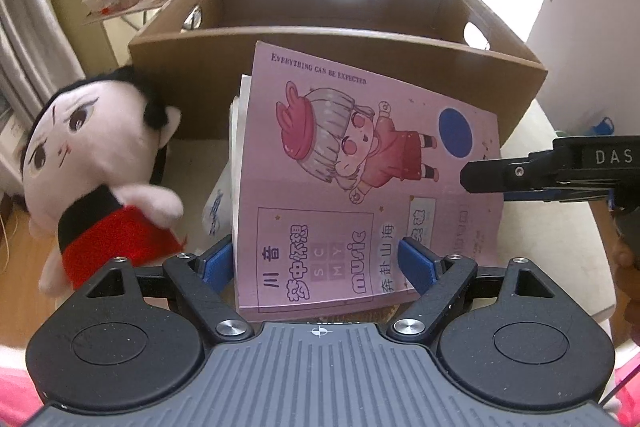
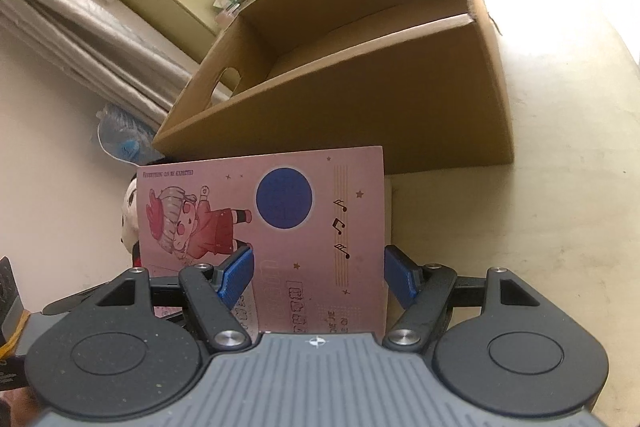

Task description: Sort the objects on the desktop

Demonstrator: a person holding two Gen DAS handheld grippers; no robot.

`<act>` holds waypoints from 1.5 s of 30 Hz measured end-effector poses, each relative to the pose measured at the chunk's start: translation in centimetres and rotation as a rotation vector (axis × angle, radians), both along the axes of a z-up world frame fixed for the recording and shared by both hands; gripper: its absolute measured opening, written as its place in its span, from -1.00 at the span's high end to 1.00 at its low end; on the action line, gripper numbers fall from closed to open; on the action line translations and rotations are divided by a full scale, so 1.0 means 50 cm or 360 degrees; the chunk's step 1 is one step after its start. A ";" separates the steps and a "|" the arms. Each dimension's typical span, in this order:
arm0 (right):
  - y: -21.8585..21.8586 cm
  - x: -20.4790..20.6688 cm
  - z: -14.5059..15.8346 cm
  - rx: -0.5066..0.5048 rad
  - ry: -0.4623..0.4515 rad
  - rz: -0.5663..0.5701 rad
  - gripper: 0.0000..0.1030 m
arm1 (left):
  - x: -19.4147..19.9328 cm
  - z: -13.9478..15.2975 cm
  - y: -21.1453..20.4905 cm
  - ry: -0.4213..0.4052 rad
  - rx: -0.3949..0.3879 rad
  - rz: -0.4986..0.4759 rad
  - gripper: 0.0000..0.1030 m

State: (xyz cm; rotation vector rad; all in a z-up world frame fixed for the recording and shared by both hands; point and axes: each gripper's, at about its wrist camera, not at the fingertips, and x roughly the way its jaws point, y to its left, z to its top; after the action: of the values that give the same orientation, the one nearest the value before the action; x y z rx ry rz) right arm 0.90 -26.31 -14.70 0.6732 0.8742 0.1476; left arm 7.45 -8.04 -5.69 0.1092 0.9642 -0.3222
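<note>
While the pink paper notebook with a cartoon child on its cover [image 1: 360,179] lies tilted in front of the open brown cardboard box [image 1: 336,39], both grippers reach in around it. The left gripper [image 1: 320,263] has its blue fingers [image 1: 416,263] spread apart. One finger is at the notebook's left edge and the other lies over the cover near the bottom. I cannot tell if they press on it. White pages [image 1: 238,131] show under the cover on the left side.

The right gripper [image 2: 318,275] also has its blue fingers [image 2: 236,275] spread. In the right wrist view, one finger is over the cover and the other is just past the notebook's right edge, so the edge sits between them. I cannot tell if they squeeze it. In the left wrist view, this gripper comes in from the right, with its black tip touching or just over the cover beside the dark blue circle [image 1: 456,133].

A soft plush doll with black hair and a red skirt [image 1: 96,179] rests to the left of the notebook, close to the box. The pale worktop [image 2: 560,187] carries the box, which looks empty inside.
</note>
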 end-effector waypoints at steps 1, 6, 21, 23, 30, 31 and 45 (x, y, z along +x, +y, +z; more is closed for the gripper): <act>0.004 0.002 -0.002 -0.0014 -0.0009 0.0005 -0.43 | -0.002 -0.002 0.001 0.0003 -0.0002 0.0006 -0.65; 0.018 0.009 -0.022 -0.0040 -0.0021 0.0013 -0.43 | 0.004 -0.006 -0.002 -0.0006 0.0017 0.0003 -0.63; -0.014 0.003 -0.081 0.0289 0.0051 -0.0022 -0.73 | 0.006 -0.023 -0.003 0.0002 0.0005 0.0000 -0.67; -0.013 0.008 -0.081 0.0298 0.0054 -0.0016 -0.75 | 0.005 -0.024 -0.002 0.0000 0.0004 0.0005 -0.67; -0.009 0.020 -0.083 0.0387 0.0055 -0.0003 -0.75 | -0.006 -0.014 -0.001 -0.0021 0.0027 0.0001 -0.65; -0.009 0.019 -0.079 0.0379 0.0044 0.0013 -0.75 | -0.009 -0.012 0.001 -0.0024 0.0033 0.0007 -0.65; 0.012 0.037 -0.065 0.0324 -0.0001 0.0088 -0.74 | -0.021 -0.015 0.035 -0.0031 -0.0007 0.0141 -0.67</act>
State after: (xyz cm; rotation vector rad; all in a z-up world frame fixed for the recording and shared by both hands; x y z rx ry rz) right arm 2.77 -25.71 -17.94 0.8386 0.8849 0.2894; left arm 6.42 -6.31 -6.44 0.0656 0.9463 -0.2414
